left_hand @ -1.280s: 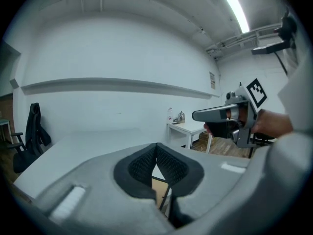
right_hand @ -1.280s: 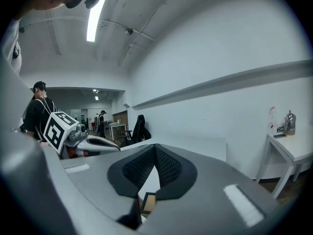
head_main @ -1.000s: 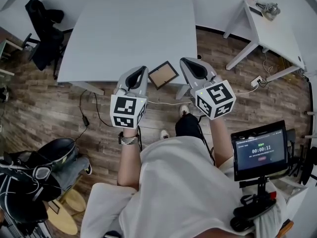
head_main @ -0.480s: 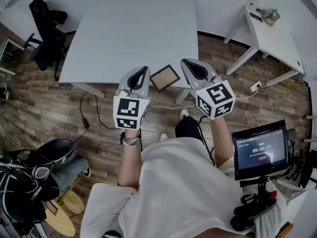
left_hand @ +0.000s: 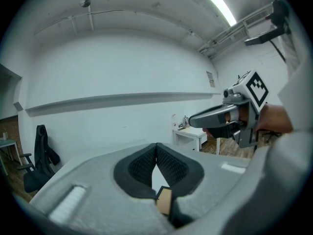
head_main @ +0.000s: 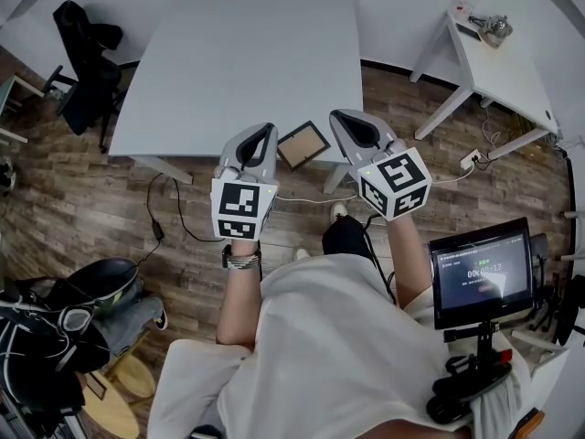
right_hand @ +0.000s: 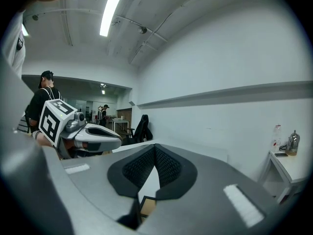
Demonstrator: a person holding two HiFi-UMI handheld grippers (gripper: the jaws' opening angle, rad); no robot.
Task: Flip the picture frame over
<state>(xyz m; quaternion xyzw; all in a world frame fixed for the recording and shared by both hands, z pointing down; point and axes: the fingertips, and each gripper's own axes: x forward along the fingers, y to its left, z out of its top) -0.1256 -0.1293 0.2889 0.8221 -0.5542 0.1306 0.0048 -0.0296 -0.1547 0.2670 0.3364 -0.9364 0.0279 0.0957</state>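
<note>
Lying flat at the near edge of the white table (head_main: 238,62), the picture frame (head_main: 303,144) is seen in the head view between the two grippers, its dark rim enclosing a tan panel that is turned upward. It is clamped by neither tool.

The left gripper (head_main: 264,132) is held just left of the frame and the right gripper (head_main: 339,117) just right of it. Both are pointed toward the far side of the table, over its near edge.

In the left gripper view the jaws are shown pressed together at their tips, with nothing caught between them. A corner of the frame is glimpsed lower down, through the gap behind the closed tips, resting on the table. The other tool is seen at the right of that view, level with this one.

Much the same is shown in the right gripper view. The jaws are closed tip to tip and empty, and part of the frame is visible beneath them.

Both tools are carried by a person (head_main: 320,337), whose white shirt fills the near part of the head view. A marker cube (head_main: 239,208) is borne at the near end of each tool.

On the wooden floor (head_main: 73,190) a black chair (head_main: 82,62) is placed at the far left and a smaller white table (head_main: 503,62) at the far right. A tablet screen (head_main: 480,273) on a stand is set at the near right.
</note>
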